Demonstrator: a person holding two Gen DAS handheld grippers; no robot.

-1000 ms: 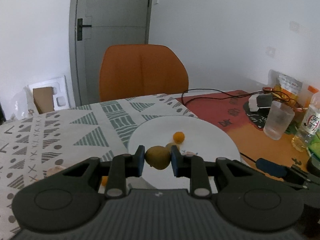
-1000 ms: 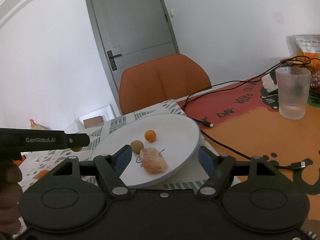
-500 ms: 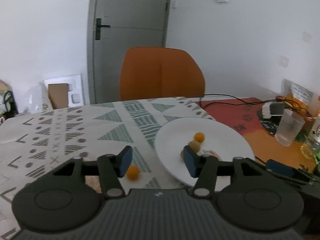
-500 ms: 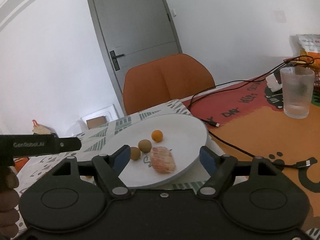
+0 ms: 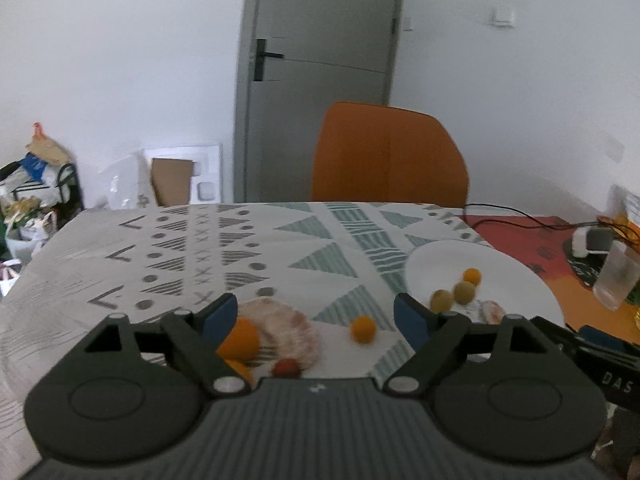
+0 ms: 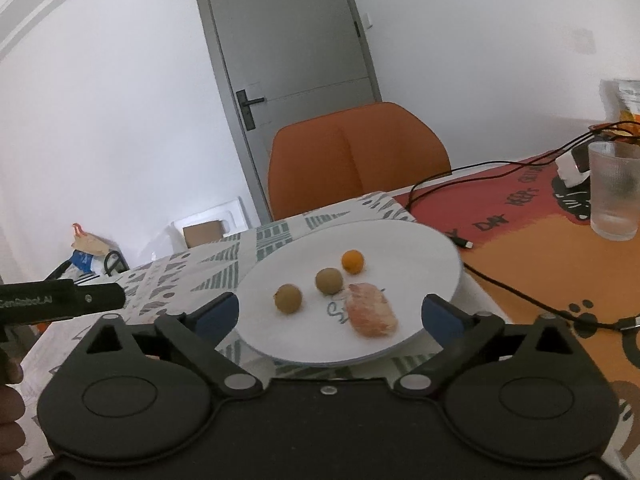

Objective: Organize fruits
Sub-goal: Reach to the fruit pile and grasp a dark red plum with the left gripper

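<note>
- White plate (image 5: 516, 276), seen from the left wrist, sits at the right of the patterned desk (image 5: 120, 280) and carries two greenish-brown round fruits (image 5: 464, 291), a small orange one (image 5: 473, 276) and part of a peeled citrus piece (image 5: 490, 311).
- Left gripper (image 5: 316, 314) has its blue-padded fingers (image 5: 219, 315) opening, with nothing pressed between them.
- Between and below those fingers, loose on the desk, lie a small orange fruit (image 5: 363, 329), a larger peeled citrus piece (image 5: 286, 326), an orange fruit (image 5: 238, 338) partly hidden behind the left finger, and a small red fruit (image 5: 285, 367).
- Small orange fruit on the desk looks light, round and smooth, so it will likely roll; I would close on its widest middle from both sides.
- Peeled citrus looks soft and easily crushed; a gentle hold across its broad body would suit it.
- From the right wrist, the plate (image 6: 436, 248) shows all four pieces clearly: two brownish round fruits (image 6: 329, 280), the small orange one (image 6: 353, 261) and the peeled segment (image 6: 371, 315).
- Right gripper (image 6: 331, 312) hangs at the plate's near rim, its fingers (image 6: 440, 314) opening wide and holding nothing.
- Part of the left gripper's body (image 6: 60, 302) shows at the left edge.
- My judgement: several fruits on the desk are not yet on the plate.
</note>
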